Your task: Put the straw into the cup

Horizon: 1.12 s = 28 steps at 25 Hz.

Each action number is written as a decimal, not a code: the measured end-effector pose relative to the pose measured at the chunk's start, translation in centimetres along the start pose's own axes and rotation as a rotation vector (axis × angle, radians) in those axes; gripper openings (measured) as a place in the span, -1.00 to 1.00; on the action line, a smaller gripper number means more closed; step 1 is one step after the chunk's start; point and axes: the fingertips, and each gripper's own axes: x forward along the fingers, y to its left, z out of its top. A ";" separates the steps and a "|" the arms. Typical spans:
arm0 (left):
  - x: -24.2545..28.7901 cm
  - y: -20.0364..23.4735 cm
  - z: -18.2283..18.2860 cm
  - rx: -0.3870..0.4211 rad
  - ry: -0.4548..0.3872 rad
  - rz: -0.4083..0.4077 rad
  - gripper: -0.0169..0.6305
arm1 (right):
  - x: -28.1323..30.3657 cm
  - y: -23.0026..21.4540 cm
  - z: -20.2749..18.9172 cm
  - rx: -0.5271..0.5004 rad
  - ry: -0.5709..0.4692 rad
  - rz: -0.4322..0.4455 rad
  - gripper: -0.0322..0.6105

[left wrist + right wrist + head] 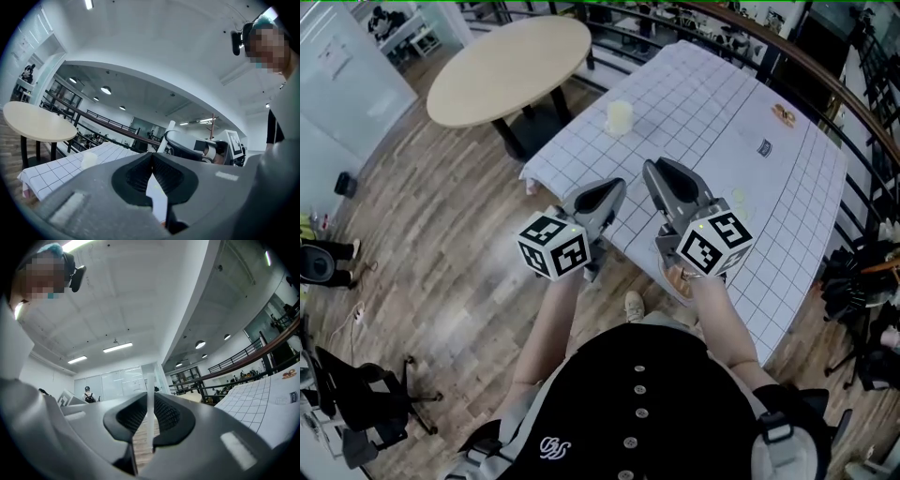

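Observation:
A pale cup (pixel 620 117) stands upright near the left edge of the grid-cloth table (pixel 750 187); the left gripper view shows this cup (pixel 89 159) well ahead. My right gripper (pixel 654 171) hangs over the table's near edge, shut on a thin translucent white straw (pixel 150 413) that stands up between its jaws (pixel 150 399). The straw's top (pixel 168 133) also shows in the left gripper view, rising from the right gripper (pixel 197 147). My left gripper (pixel 614 187) is beside it, its tips (pixel 152 159) shut with nothing in them. The straw cannot be made out in the head view.
A round beige table (pixel 506 66) stands left of the cloth table. A small card (pixel 765 146) and a brownish item (pixel 785 113) lie at the far right of the cloth. A dark railing (pixel 825 80) curves behind. A black chair (pixel 366 403) sits on the wood floor, lower left.

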 end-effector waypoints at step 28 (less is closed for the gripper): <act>8.5 11.3 -0.5 -0.112 0.052 -0.032 -0.96 | 7.5 -10.7 -3.8 0.036 0.085 -0.146 -0.76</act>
